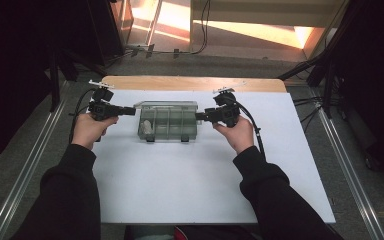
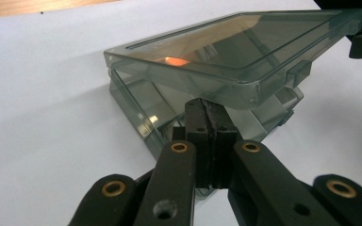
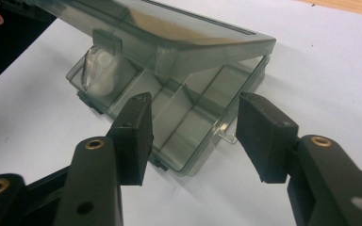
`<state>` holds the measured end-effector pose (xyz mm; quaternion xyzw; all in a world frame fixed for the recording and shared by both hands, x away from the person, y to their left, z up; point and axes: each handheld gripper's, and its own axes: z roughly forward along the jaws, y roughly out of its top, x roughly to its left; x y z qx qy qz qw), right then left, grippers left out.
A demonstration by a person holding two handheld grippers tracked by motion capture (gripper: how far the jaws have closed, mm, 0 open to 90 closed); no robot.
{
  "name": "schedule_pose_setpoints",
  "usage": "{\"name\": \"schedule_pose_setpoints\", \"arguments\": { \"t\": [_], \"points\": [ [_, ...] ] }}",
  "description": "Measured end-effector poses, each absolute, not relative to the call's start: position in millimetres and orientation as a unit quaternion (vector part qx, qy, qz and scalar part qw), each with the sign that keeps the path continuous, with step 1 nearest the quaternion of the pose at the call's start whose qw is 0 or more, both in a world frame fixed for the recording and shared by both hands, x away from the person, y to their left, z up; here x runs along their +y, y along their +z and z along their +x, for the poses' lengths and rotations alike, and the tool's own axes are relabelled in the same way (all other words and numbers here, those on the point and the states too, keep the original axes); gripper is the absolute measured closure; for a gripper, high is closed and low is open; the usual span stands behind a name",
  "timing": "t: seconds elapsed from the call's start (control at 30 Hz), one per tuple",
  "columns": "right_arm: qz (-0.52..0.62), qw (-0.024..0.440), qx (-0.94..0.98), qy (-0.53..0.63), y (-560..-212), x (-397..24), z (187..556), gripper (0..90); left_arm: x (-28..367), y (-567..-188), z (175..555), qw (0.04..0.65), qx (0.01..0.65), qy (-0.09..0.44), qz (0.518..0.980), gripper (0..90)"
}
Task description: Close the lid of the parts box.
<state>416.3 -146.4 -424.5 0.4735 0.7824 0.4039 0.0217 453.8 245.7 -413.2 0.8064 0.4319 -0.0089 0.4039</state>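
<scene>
Jaws, left gripper: pressed together, pads meeting with nothing between them; the tips sit at the near end wall of the box, just under the edge of the raised lid. Contact with the wall cannot be told.
Jaws, right gripper: standing apart, nothing clamped; the pads flank the open end corner of the box without pressing on it.
Box: clear smoky-grey plastic compartment box, rectangular, divided into several cells by inner walls, two dark latches on the front edge.
Lid: hinged transparent grey lid, lifted partway and tilted above the base.
Contents: a small pale translucent object lies in one end cell, nearest the left gripper; its kind cannot be made out.
Position of box: on the white table, toward the far side, between the two grippers.
Hands: left hand and right hand each hold a gripper, pointed inward at opposite ends of the box.
</scene>
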Motion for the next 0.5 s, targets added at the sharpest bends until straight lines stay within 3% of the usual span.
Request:
{"name": "schedule_pose_setpoints", "arguments": {
  "t": [0.3, 0.5],
  "points": [
    [0.472, 0.017, 0.781, 0.408, -423, -158, 411, 44.6, 261, -413, 445, 0.403, 0.441, -0.005, 0.802, 89.5],
    [0.469, 0.016, 0.779, 0.415, -423, -160, 412, 43.5, 254, -411, 442, 0.419, 0.426, -0.016, 0.802, 70.8]
  ]
}}
